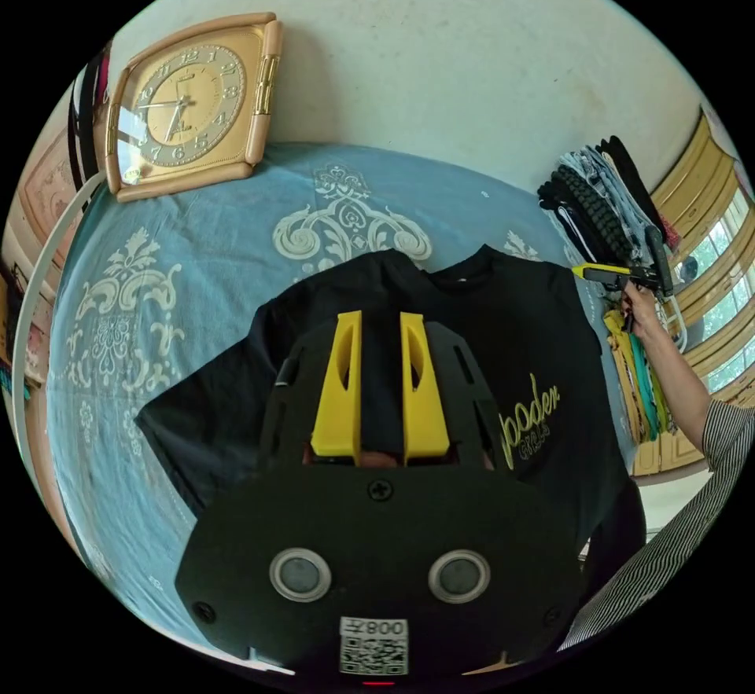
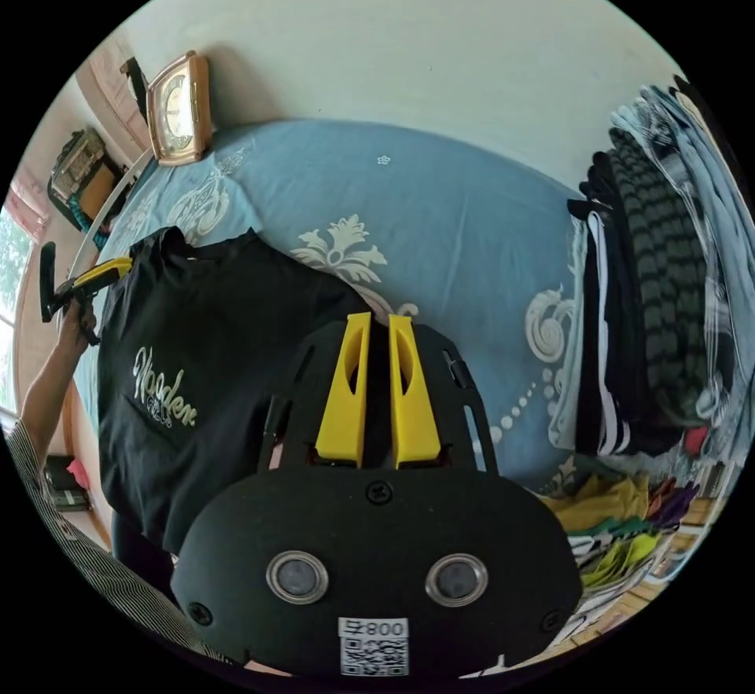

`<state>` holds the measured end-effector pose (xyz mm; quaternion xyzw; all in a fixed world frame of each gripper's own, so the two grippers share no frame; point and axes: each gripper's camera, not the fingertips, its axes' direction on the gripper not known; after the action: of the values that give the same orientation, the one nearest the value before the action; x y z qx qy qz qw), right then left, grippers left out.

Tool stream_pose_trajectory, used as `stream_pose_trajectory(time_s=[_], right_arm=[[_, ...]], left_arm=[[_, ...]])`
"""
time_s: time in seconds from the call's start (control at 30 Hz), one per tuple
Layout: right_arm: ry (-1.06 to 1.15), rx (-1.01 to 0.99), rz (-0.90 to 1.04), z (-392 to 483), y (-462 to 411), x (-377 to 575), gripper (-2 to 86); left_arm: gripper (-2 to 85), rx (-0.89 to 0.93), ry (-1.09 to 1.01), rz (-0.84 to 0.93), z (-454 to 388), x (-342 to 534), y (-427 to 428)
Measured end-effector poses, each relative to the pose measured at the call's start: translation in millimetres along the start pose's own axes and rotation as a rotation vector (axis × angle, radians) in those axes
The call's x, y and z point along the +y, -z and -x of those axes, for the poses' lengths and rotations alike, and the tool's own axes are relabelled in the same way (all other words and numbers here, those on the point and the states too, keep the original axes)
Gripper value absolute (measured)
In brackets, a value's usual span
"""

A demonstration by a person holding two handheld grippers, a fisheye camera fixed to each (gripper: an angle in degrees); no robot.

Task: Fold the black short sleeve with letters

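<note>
black shirt (image 1: 503,348) flat on bedspread (image 1: 197,269); left gripper (image 1: 381,324), right gripper (image 2: 377,328) jaws narrow, fabric between.

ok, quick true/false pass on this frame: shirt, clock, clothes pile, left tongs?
1. The black T-shirt is spread on a blue patterned bedspread. True.
2. The shirt's lettering faces down, out of sight. False: the pale lettering faces up and is visible.
3. A gold-framed clock stands against the wall at the bed's far edge. True.
4. The stack of clothes sits right beside the clock. False: it is on the other side of the shirt from the clock.
5. Black cloth fills the gap between the left tongs. True.
</note>
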<state>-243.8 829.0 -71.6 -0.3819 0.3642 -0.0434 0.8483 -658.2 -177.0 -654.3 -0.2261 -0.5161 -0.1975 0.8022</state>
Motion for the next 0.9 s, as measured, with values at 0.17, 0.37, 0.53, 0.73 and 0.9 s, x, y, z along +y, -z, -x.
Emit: stream_pose_trajectory(time_s=[0.17, 0.37, 0.53, 0.73, 0.9], right_arm=[[-0.111, -0.070, 0.054, -37.5, 4.5, 62.2, 8.1], [-0.179, -0.164, 0.174, -44.6, -24.2, 110.9, 7.7], [-0.125, -0.135, 0.203, -42.0, -24.7, 103.9, 2.4], [-0.136, -0.077, 0.199, -67.1, -6.5, 107.3, 0.9], [-0.244, -0.016, 0.125, -79.6, -1.7, 104.9, 1.4]], left_arm=[[7.7, 0.093, 0.041, 0.023, 3.5, 52.7, 11.8], [7.1, 0.223, -0.006, 0.050, -30.1, 95.2, 11.4], [6.3, 0.218, 0.001, 0.070, -39.2, 104.6, 7.1], [5.7, 0.196, 0.063, 0.006, -20.3, 113.2, 22.4], [6.0, 0.169, 0.151, -0.022, 1.8, 126.0, 33.4]])
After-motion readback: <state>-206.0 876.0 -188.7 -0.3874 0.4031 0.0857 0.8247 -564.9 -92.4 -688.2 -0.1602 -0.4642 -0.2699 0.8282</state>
